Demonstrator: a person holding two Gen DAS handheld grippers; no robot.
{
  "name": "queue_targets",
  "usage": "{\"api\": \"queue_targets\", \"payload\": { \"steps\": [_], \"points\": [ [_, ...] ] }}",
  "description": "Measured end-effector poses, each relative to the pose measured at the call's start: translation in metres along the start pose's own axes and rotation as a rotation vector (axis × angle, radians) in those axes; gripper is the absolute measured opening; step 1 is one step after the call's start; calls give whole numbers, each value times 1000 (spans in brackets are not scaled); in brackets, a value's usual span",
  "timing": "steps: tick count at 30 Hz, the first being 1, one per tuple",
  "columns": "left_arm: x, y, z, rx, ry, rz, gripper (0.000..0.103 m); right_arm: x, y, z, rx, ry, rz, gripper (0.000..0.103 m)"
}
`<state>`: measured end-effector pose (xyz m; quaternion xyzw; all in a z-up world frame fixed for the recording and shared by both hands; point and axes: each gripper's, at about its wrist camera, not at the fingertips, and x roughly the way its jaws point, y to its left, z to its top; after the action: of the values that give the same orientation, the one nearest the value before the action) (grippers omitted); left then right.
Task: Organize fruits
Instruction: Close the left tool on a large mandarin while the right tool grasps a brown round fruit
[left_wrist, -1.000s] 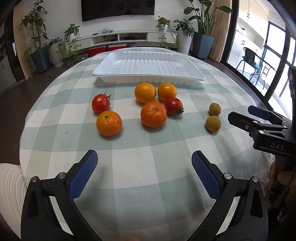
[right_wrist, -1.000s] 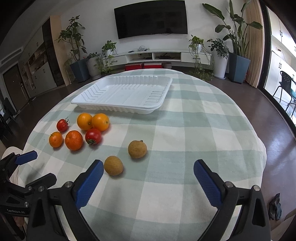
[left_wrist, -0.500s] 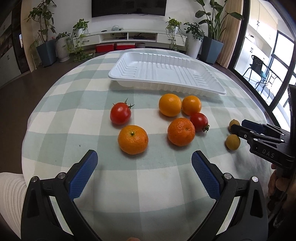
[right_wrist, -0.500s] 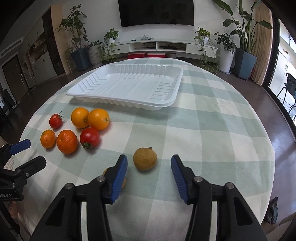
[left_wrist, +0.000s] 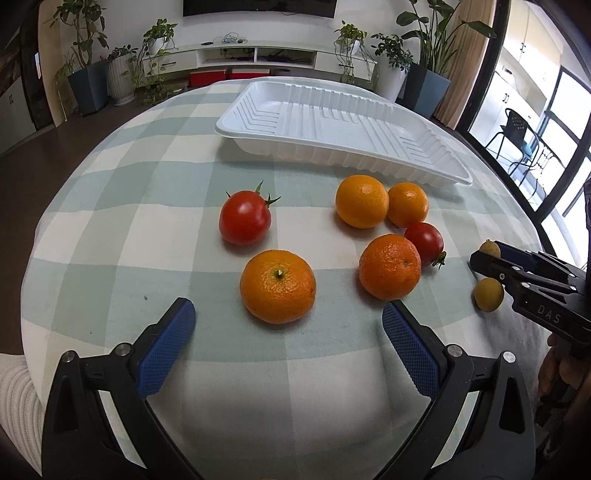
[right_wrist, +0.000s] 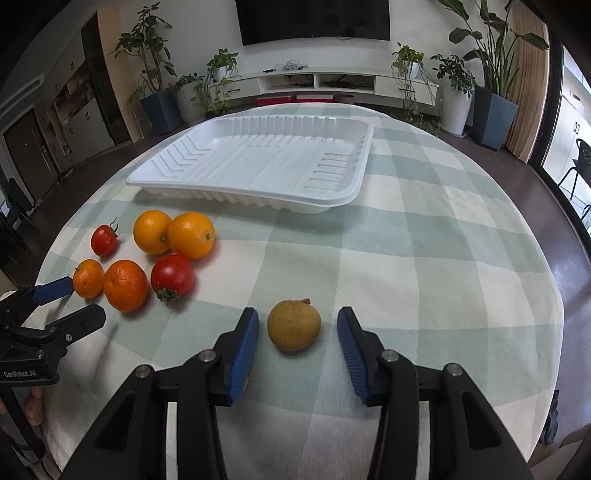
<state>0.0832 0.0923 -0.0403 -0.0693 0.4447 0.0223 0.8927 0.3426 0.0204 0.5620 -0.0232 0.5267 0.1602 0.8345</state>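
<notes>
Right gripper (right_wrist: 297, 334) narrowed from wide since earlier frame, brown fruit (right_wrist: 293, 325) bracketed, untouched; left gripper (left_wrist: 288, 332) spread, empty.

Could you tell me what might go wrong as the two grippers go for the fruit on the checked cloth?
The right gripper straddles one brown fruit with gaps on both sides, so the round fruit could roll away. A second brown fruit lies tight against its left finger and may get knocked. The open left gripper nears an orange with a neighbouring mandarin close to its right finger, which could nudge it.
</notes>
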Motion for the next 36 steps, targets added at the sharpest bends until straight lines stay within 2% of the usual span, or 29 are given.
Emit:
{"api": "queue_targets", "payload": {
  "steps": [2, 6, 10, 13, 17, 20, 25, 26, 29, 35, 36],
  "points": [
    [3, 0, 1, 10, 2, 7, 103, 1, 0, 1, 6, 0, 13, 54],
    [10, -5, 1, 52, 18, 42, 103, 2, 1, 2, 7, 3, 50, 68],
    [14, -8, 2, 76, 29, 63, 103, 5, 6, 2, 1, 12, 94, 87],
    [15, -7, 2, 79, 29, 64, 103, 6, 9, 2, -4, 20, 106, 93],
    [14, -8, 1, 80, 30, 62, 103, 6, 10, 2, -4, 25, 105, 94],
    [13, -7, 1, 86, 33, 53, 103, 4, 9, 1, -4, 19, 84, 87],
    [10, -2, 4, 68, 27, 25, 101, -1, -1, -1, 13, 9, 41, 61],
    [9, -1, 4, 60, 22, 27, 100, -1, -2, -2, 13, 8, 37, 59],
    [8, 2, 6, 60, 14, 64, 80, -3, -3, -2, 12, 5, 25, 53],
    [8, 8, 11, 56, 8, 79, 65, -5, -2, -4, -1, 1, 3, 42],
    [7, 8, 11, 55, 5, 84, 60, -6, -2, -5, -1, -1, 6, 41]
  ]
}}
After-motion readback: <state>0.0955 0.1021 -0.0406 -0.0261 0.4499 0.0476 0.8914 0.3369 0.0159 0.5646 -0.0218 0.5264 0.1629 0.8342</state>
